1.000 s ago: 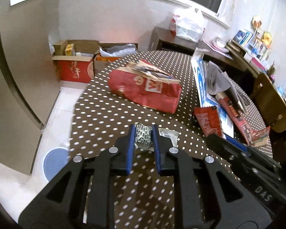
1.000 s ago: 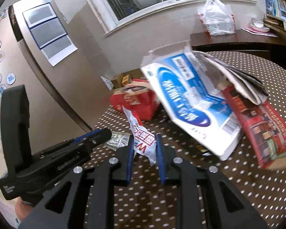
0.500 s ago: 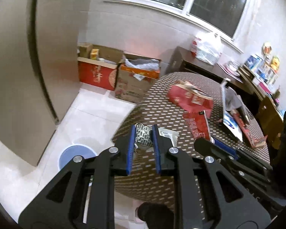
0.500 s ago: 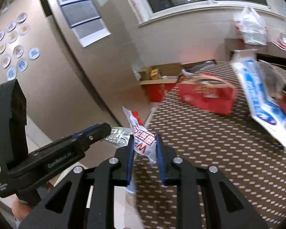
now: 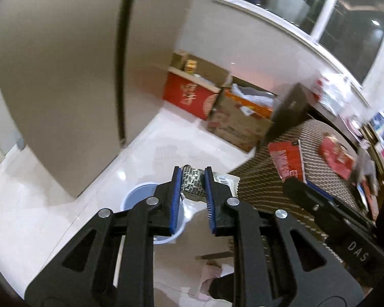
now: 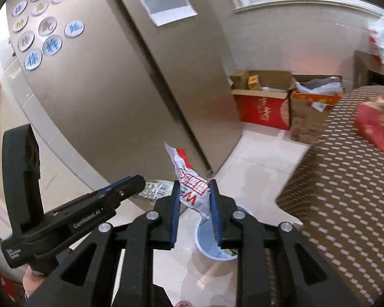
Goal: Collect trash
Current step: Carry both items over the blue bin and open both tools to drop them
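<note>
both tools are gripping trash: left tool (image 5: 192,186) clamping a crumpled wrapper (image 5: 192,184), right tool (image 6: 194,199) pinching a snack packet (image 6: 190,186). the blue bin (image 6: 212,243) is sitting low on the floor, so dropping from up here, light stuff is probably drifting past the rim.

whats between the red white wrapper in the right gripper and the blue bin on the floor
Nothing in the right wrist view: the red-and-white wrapper hangs from the right hand-held gripper with only air above the blue bin.
</note>
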`<state>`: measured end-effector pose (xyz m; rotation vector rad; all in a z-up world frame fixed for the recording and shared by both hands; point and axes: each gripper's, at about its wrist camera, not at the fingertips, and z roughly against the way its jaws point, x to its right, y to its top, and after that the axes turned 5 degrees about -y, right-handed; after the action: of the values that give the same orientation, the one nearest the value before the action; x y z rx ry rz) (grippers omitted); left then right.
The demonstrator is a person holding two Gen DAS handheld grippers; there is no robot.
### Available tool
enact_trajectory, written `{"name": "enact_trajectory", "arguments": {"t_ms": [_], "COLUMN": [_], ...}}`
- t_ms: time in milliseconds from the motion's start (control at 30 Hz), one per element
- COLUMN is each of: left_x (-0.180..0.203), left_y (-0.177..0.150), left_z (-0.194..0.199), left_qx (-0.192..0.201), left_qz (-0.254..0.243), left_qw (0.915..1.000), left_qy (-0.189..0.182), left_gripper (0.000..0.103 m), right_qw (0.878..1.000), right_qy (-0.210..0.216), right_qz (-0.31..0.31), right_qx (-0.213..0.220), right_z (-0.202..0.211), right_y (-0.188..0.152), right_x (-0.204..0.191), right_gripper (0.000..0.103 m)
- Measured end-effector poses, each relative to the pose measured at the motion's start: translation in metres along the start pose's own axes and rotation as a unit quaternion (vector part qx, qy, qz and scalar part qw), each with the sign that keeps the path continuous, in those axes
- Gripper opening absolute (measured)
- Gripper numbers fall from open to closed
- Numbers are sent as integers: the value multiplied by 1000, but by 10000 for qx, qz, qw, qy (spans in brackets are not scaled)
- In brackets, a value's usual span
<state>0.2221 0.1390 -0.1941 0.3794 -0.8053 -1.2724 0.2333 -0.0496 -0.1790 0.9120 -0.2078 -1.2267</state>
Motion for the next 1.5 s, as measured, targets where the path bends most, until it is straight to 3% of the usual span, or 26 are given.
{"name": "enact_trajectory", "arguments": {"t_ms": [133, 233, 367, 433, 600, 1000, 1333, 1433, 1467, 1500], "left_x": [-30, -49, -60, -64, -62, -35, -14, -11, -12, -12], "left_y": [2, 2, 3, 3, 3, 10, 23, 26, 27, 28], "left_z": [-9, -16, -21, -26, -33, -49, -53, -55, -57, -58], "left_qx": [-59, -114, -157, -181, -244, -306, -221, -238, -295, -337], "left_qz": [236, 373, 422, 414, 316, -13, -263, -229, -197, -157], "left_qw": [9995, 9987, 9981, 9981, 9983, 9989, 9986, 9983, 9981, 9980], "left_qy": [207, 342, 417, 429, 423, 367, 390, 473, 499, 512], "left_gripper": [18, 18, 18, 18, 18, 18, 18, 22, 27, 41], "right_qw": [9999, 9992, 9988, 9988, 9988, 9980, 9968, 9965, 9964, 9963], "right_qy": [27, -287, -350, -358, -395, -588, -669, -685, -685, -696], "right_qz": [125, 275, 248, 260, 209, 33, -102, -149, -159, -167], "right_qx": [-9, -109, -224, -213, -209, 213, 433, 460, 467, 482], "right_z": [-34, -65, -80, -80, -76, -40, -23, -22, -21, -19], "right_y": [6, 7, 5, 3, 3, 8, 13, 14, 14, 14], "right_x": [-16, -25, -29, -27, -24, -8, 5, 7, 8, 8], "right_gripper": [25, 27, 34, 39, 40, 54, 55, 55, 55, 55]}}
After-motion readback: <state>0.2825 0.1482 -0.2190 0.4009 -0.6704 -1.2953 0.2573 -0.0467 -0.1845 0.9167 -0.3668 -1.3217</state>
